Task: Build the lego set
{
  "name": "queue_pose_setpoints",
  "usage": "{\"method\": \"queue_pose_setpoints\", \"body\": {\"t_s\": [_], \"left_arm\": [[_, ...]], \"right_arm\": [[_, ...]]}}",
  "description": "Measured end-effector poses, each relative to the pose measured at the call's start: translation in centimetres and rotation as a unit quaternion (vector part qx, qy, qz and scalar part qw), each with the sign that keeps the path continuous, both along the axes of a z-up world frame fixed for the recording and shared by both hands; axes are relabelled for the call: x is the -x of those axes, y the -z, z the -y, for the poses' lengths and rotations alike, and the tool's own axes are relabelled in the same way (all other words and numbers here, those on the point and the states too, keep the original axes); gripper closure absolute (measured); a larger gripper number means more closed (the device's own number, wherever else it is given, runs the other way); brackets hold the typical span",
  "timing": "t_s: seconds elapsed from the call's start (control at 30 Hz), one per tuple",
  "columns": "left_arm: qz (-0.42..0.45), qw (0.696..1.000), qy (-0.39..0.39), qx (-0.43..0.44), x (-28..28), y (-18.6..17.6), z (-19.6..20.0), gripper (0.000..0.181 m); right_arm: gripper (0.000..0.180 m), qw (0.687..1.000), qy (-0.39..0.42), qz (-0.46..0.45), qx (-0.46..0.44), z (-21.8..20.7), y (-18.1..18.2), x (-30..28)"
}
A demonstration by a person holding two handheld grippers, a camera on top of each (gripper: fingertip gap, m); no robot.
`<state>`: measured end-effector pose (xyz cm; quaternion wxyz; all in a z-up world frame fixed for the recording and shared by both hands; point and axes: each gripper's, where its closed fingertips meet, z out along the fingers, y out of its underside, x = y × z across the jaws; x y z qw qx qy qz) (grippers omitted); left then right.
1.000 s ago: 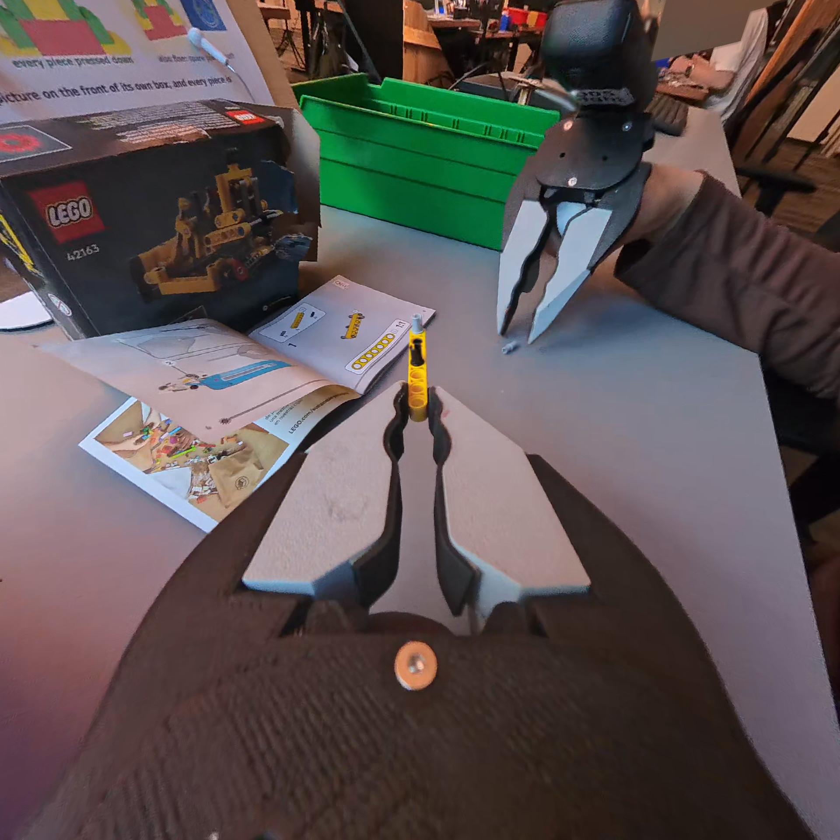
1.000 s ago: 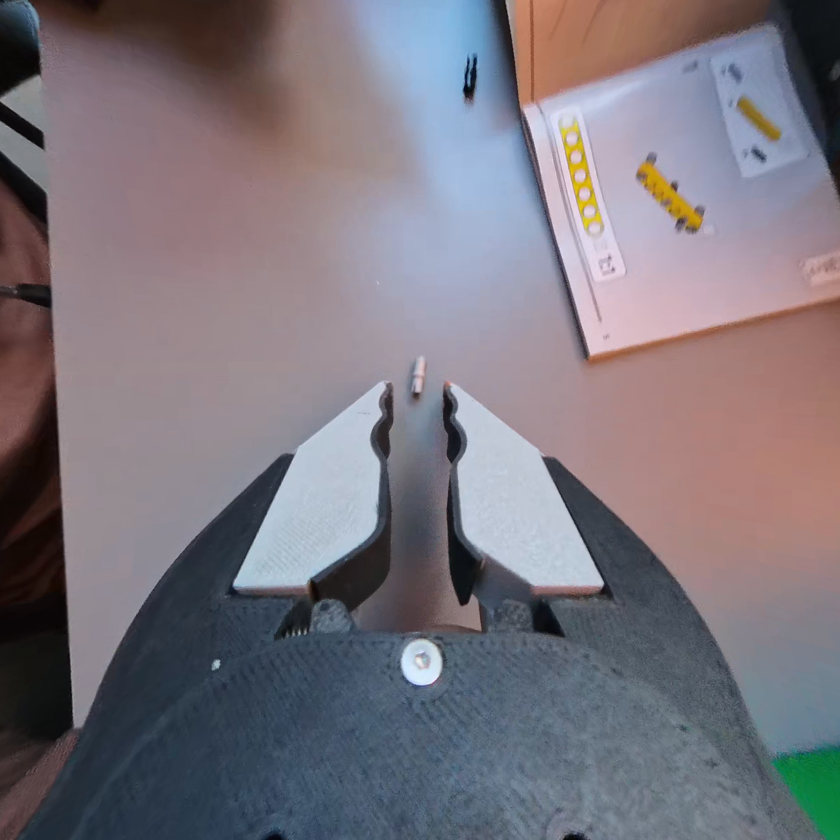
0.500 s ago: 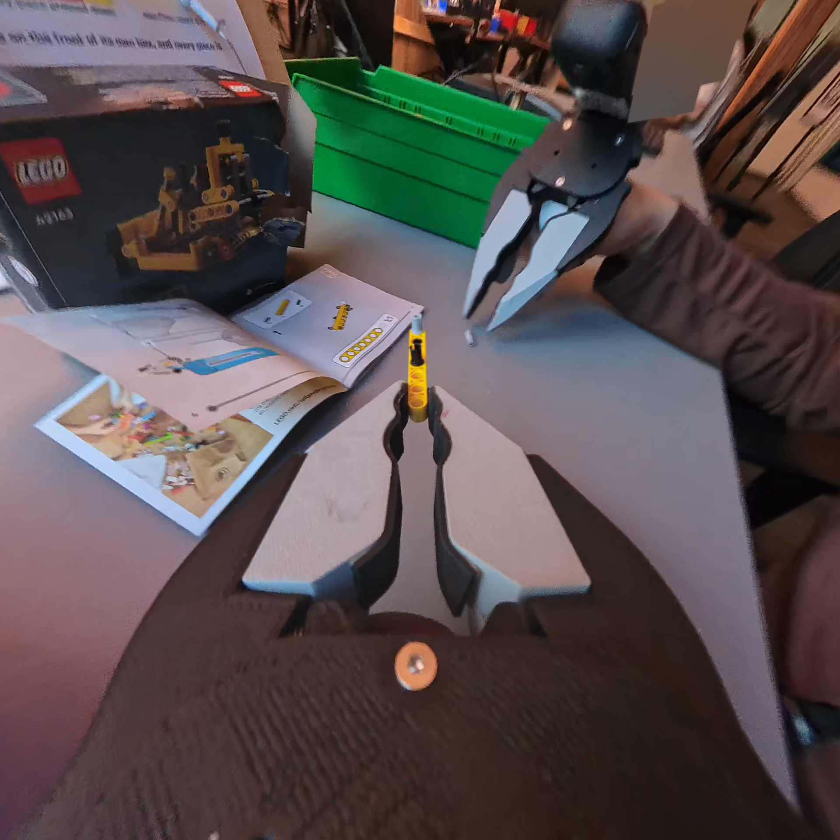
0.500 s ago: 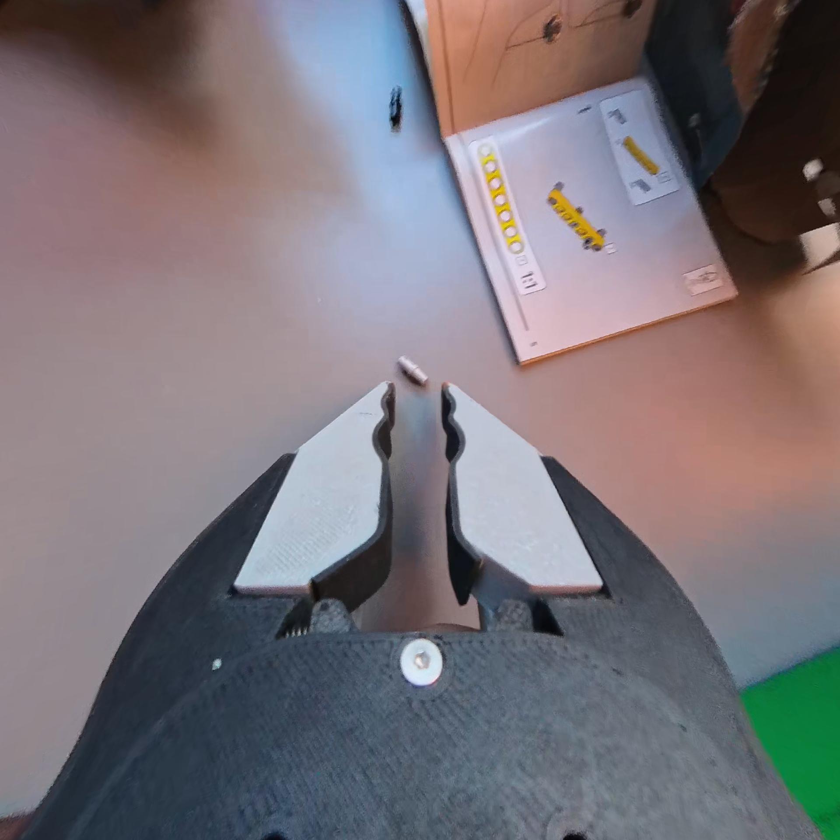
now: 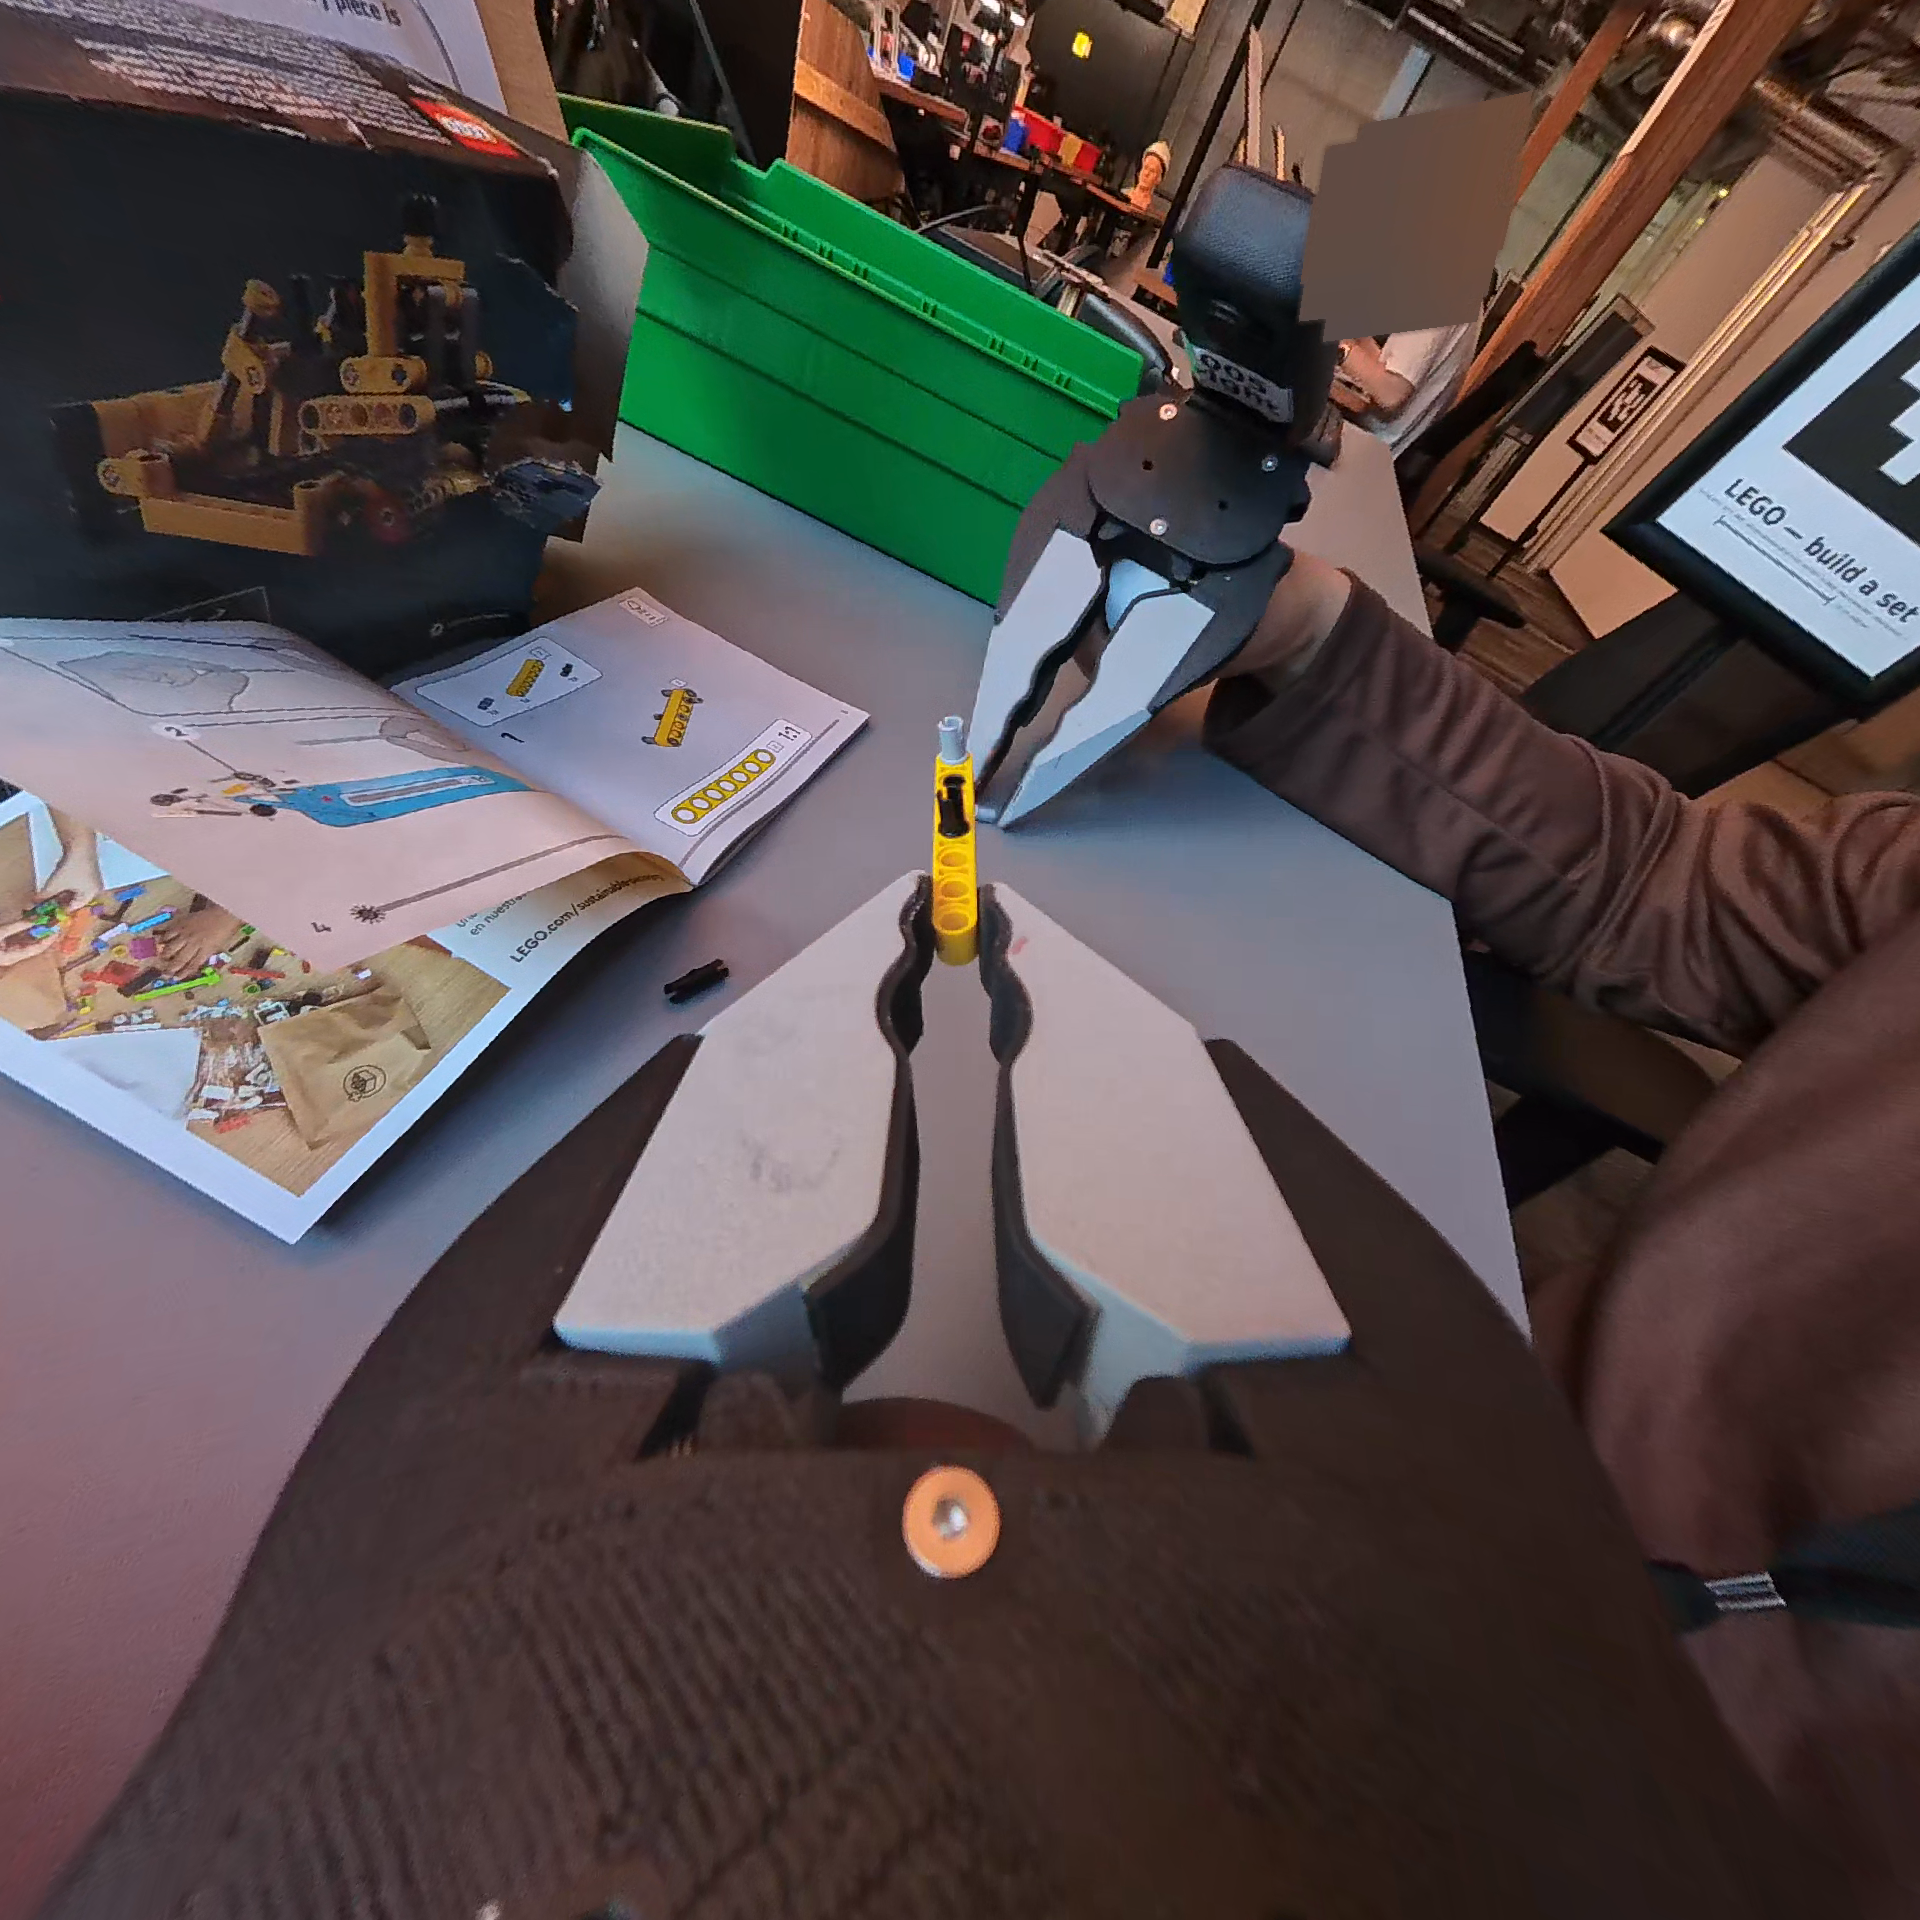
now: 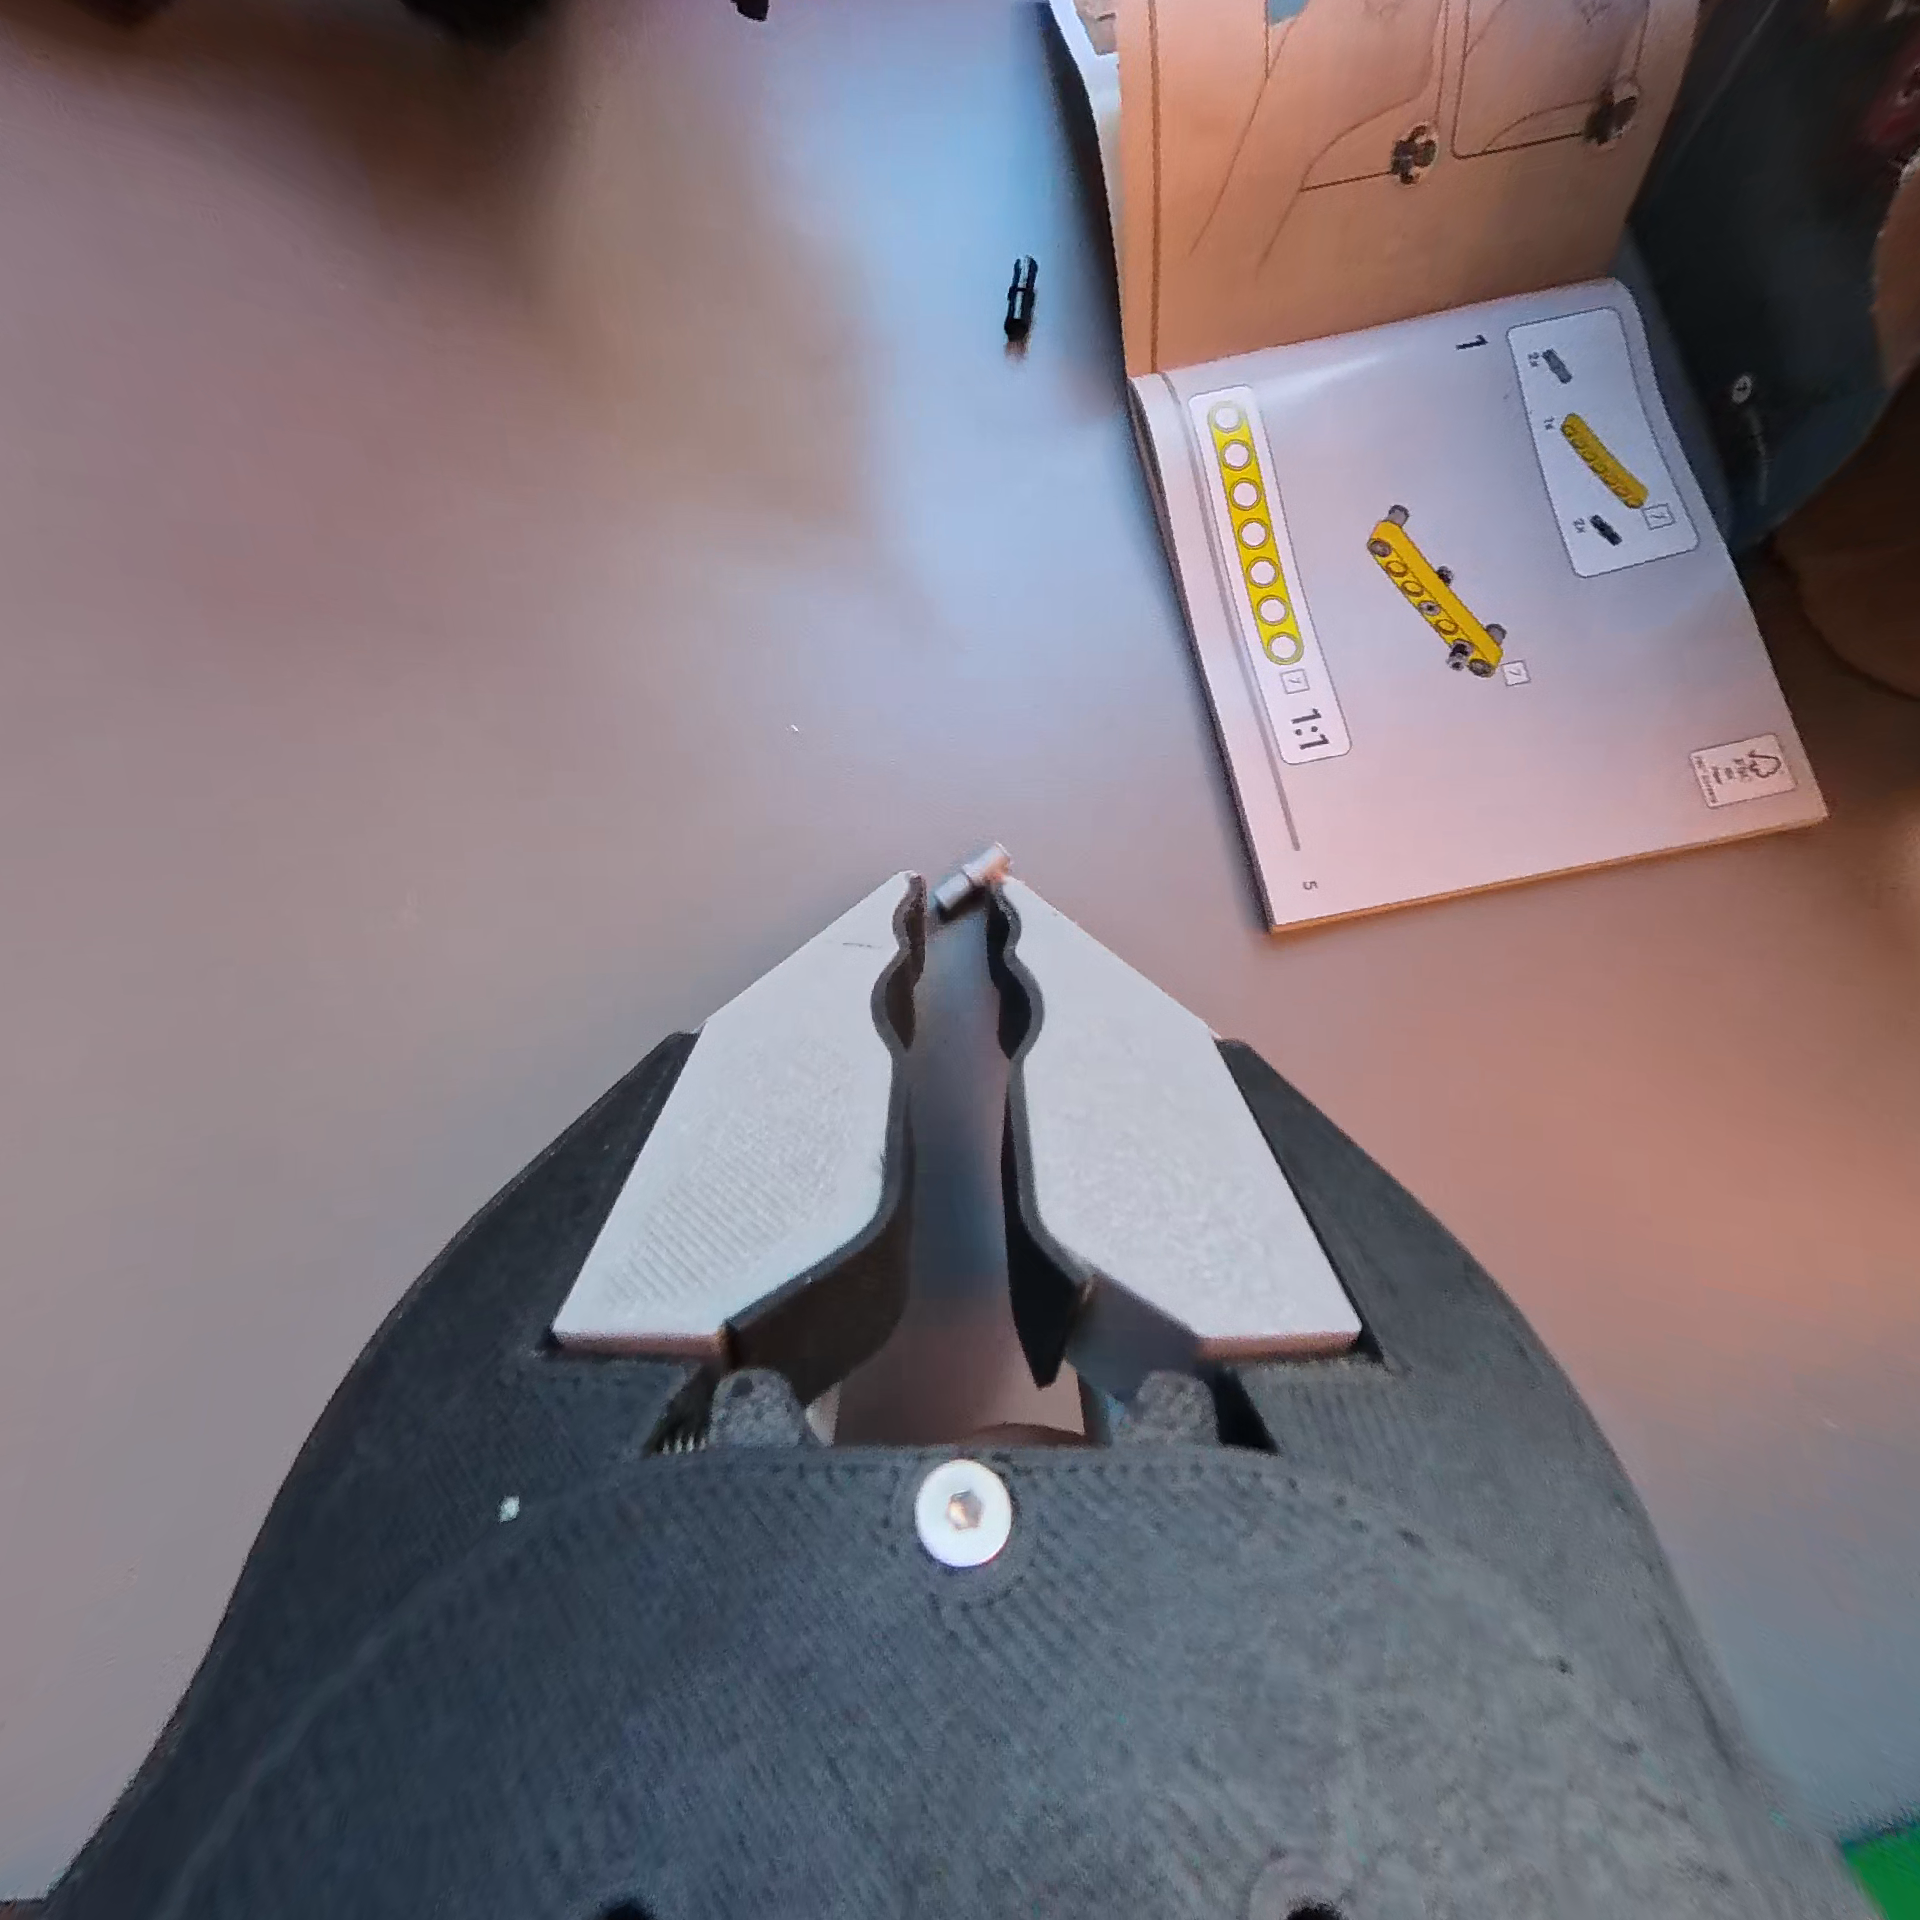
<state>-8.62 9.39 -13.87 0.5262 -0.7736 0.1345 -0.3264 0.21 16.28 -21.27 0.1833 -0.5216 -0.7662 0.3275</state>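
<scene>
Yellow beam [image 5: 954,883] stands upright, clamped at its lower end in the left gripper [image 5: 952,914], a grey pin [image 5: 950,734] and a black one seated near its top. At ten o'clock, a loose black pin [image 5: 696,978] lies on the grey table [image 5: 1247,935] beside the open booklet [image 5: 644,717]. Farther, at one o'clock, the right gripper [image 6: 954,902] points down at the table, jaws slightly apart, a small grey pin [image 6: 971,891] askew at its tips; whether it is gripped cannot be told. Beyond, at eleven o'clock, sit the box [image 5: 281,364] and green bin [image 5: 831,343].

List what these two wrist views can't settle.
- Right gripper grip: the grey pin lies at its tips; clamped or merely touched is unclear in either view.
- Yellow beam: lower end hidden between the left gripper fingers.
- Green bin: contents hidden by its wall, left wrist view.
</scene>
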Motion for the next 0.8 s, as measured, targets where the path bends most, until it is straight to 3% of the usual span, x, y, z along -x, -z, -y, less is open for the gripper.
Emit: {"method": "queue_pose_setpoints", "body": {"t_s": [0.53,0.8], "left_arm": [[0.185,0.98,0.042,0.056,-0.7,-1.5,0.3,0.175],[0.223,0.971,0.044,0.072,-0.5,-1.7,0.2,0.176]], "right_arm": [[0.164,1.0,0.011,-0.016,0.011,-0.3,-1.0,0.1],[0.161,0.999,0.023,-0.039,0.031,-0.5,-2.2,0.4]]}}
